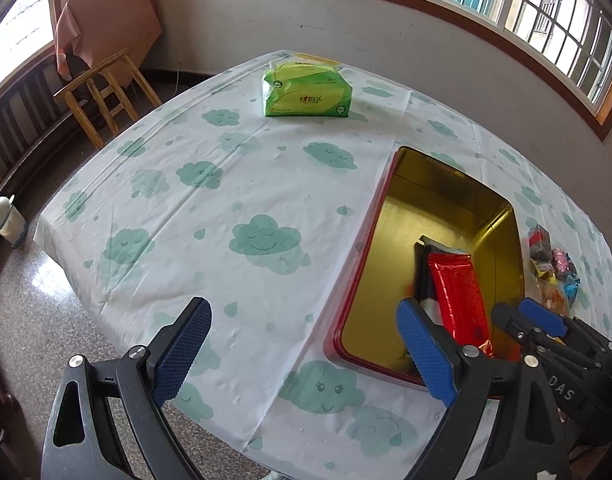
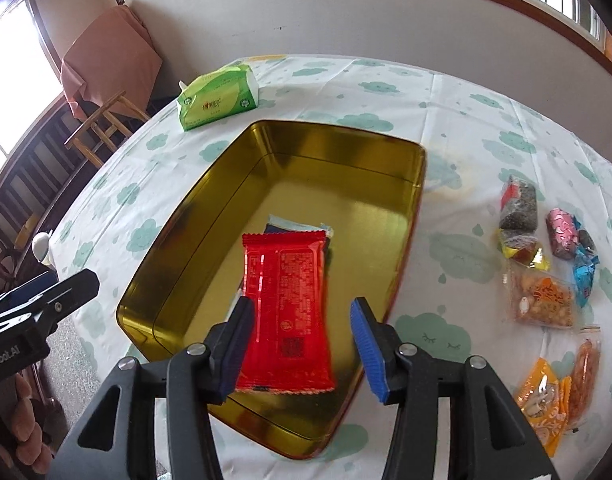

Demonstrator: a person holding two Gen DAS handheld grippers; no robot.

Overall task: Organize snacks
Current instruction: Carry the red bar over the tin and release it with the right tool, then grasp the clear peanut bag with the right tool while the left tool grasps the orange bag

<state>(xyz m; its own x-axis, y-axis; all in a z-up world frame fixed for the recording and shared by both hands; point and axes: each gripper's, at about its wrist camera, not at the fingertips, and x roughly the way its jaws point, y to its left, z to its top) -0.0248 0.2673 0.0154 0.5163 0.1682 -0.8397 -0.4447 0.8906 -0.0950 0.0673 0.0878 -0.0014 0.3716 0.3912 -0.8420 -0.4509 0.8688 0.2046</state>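
A gold tin with a red rim lies open on the cloud-print tablecloth; it also shows in the left wrist view. A red snack packet lies flat in it on top of a dark packet; the red packet shows in the left view too. My right gripper is open just above the red packet, its jaws either side and apart from it. My left gripper is open and empty over the cloth left of the tin. Several loose snacks lie right of the tin.
A green tissue pack sits at the table's far side. An orange packet and a red-orange one lie near the front right edge. A wooden stool stands left of the table, a white bin on the floor.
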